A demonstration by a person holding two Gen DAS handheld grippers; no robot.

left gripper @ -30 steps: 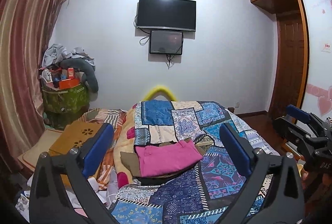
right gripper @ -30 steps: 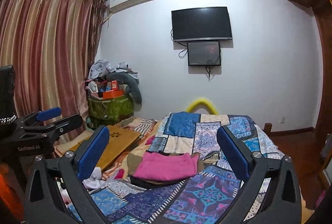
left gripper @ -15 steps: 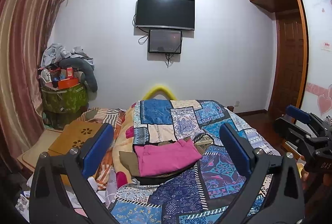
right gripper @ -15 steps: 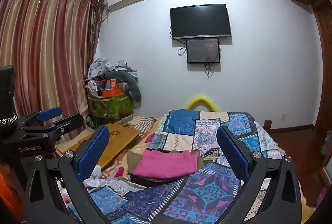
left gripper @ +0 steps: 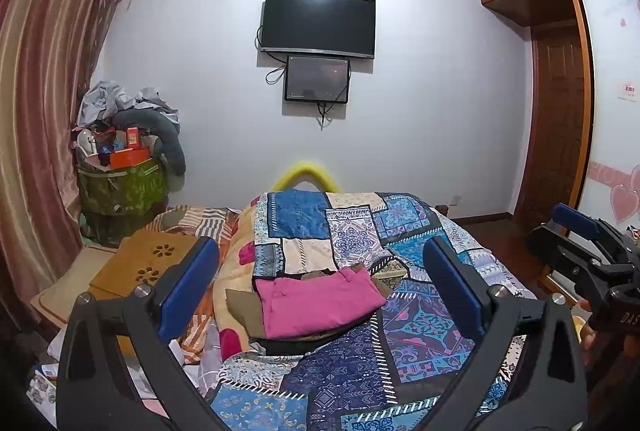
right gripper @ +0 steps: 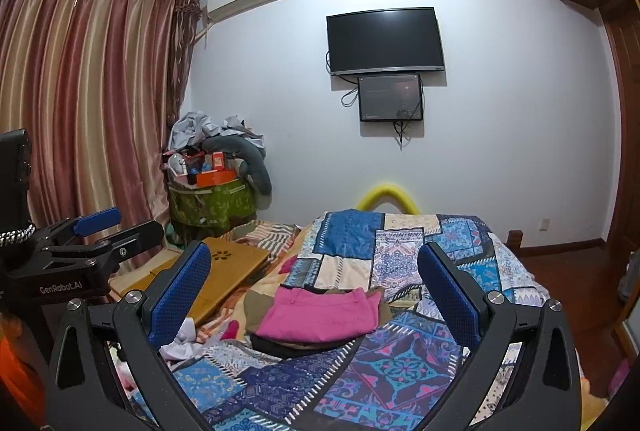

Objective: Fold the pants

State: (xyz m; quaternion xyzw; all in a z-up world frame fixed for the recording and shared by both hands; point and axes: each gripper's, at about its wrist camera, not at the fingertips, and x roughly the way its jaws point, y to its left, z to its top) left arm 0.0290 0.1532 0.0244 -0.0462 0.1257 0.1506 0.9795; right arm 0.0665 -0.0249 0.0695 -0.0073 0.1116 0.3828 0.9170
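Folded pink pants (left gripper: 320, 301) (right gripper: 320, 315) lie on top of a small stack of olive and dark garments (left gripper: 244, 309) (right gripper: 298, 347) on the patchwork quilt (left gripper: 360, 231) (right gripper: 400, 255). My left gripper (left gripper: 320, 271) is held above the near end of the bed, open and empty, well short of the stack. My right gripper (right gripper: 314, 279) is likewise raised, open and empty. Each gripper shows at the edge of the other's view, the right gripper (left gripper: 584, 255) on one side, the left gripper (right gripper: 100, 235) on the other.
A wooden lap desk (left gripper: 148, 263) (right gripper: 228, 263) lies left of the stack on striped bedding. Behind it a green bin (left gripper: 120, 187) (right gripper: 212, 203) is piled with clutter. Curtains (right gripper: 80, 111) hang left, a TV (left gripper: 318, 23) on the far wall, a wardrobe (left gripper: 560, 91) right.
Both cameras have drifted slightly, so the room sits a little lower in view. The stack of garments has not moved and both grippers stay open.
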